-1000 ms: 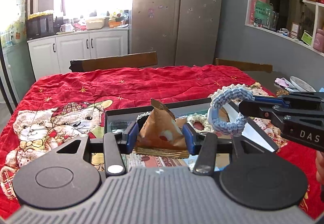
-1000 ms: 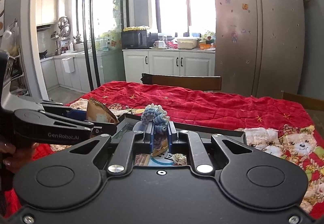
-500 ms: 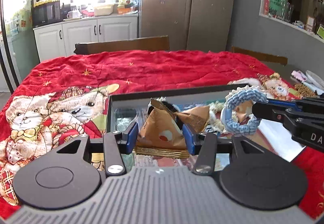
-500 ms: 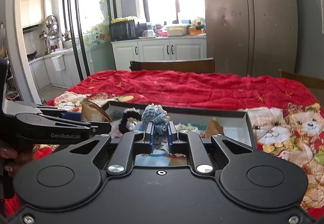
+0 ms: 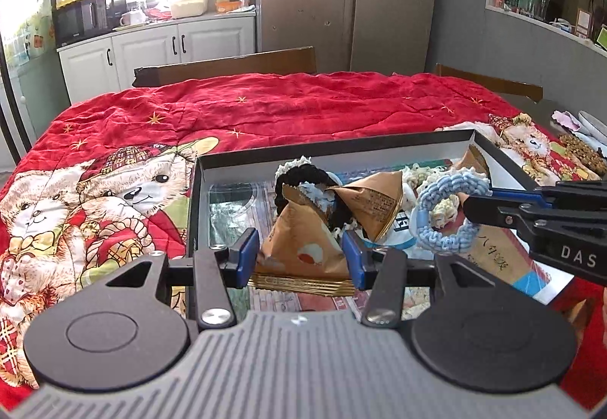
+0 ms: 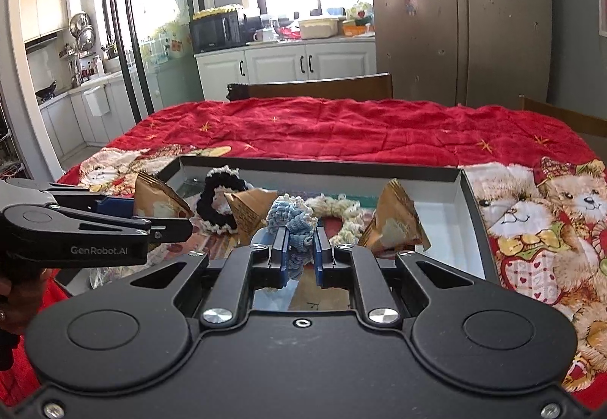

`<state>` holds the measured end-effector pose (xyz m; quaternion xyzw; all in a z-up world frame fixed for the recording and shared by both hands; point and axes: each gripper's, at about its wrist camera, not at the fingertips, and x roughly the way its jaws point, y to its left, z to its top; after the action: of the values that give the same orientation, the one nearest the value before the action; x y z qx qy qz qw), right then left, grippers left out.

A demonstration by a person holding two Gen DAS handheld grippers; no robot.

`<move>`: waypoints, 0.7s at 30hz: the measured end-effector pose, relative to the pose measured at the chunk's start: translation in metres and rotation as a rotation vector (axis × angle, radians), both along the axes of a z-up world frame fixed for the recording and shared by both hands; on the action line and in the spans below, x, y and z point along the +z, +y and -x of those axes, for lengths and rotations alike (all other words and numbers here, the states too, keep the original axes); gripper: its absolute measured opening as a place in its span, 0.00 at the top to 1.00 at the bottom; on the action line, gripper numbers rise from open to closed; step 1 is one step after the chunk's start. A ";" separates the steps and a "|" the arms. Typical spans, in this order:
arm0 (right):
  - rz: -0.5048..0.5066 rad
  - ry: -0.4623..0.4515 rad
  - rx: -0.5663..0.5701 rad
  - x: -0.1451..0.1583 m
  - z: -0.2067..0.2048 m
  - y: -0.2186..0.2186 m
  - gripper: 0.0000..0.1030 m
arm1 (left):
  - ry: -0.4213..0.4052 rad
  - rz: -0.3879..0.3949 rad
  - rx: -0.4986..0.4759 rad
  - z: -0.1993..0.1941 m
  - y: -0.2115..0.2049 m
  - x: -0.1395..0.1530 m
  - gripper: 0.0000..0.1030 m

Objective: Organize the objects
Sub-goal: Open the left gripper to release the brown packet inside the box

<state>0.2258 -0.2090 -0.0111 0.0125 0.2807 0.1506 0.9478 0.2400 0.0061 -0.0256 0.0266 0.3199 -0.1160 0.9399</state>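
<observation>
Packet (image 5: 299,248), brown and pyramid-shaped, sits clamped between the left gripper's (image 5: 301,258) blue pads, held over the near end of the box (image 5: 334,149). Right gripper (image 6: 299,256) pinches a blue scrunchie (image 6: 294,225), also above the box. Inside lie a black scrunchie (image 6: 218,199), cream scrunchie (image 6: 341,210) and two more brown packets. Box rests on a red cloth (image 5: 265,108).

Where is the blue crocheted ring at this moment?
The blue crocheted ring is clamped in the right hand-held gripper, held above the right part of the open box, right of the brown packet in the left hand-held gripper.
</observation>
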 end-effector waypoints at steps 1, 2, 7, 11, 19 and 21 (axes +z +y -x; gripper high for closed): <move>0.003 0.005 0.000 -0.001 0.000 0.001 0.88 | 0.001 -0.003 -0.001 0.000 0.000 -0.001 0.50; 0.006 0.009 0.000 -0.002 -0.002 0.001 0.88 | 0.002 -0.005 -0.001 0.000 -0.001 -0.002 0.50; 0.013 0.030 -0.002 -0.009 -0.006 0.001 0.88 | 0.012 -0.018 -0.007 -0.002 -0.002 -0.006 0.50; 0.012 0.039 0.000 -0.011 -0.008 0.002 0.88 | 0.018 -0.023 -0.010 -0.004 -0.003 -0.008 0.50; 0.021 0.052 -0.006 -0.014 -0.012 0.003 0.88 | 0.025 -0.042 -0.009 -0.005 -0.005 -0.013 0.49; 0.022 0.053 -0.008 -0.014 -0.012 0.004 0.88 | 0.026 -0.042 -0.008 -0.005 -0.005 -0.013 0.49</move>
<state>0.2375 -0.2053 -0.0256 0.0070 0.3075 0.1435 0.9407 0.2455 0.0015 -0.0390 0.0462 0.3345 -0.1134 0.9344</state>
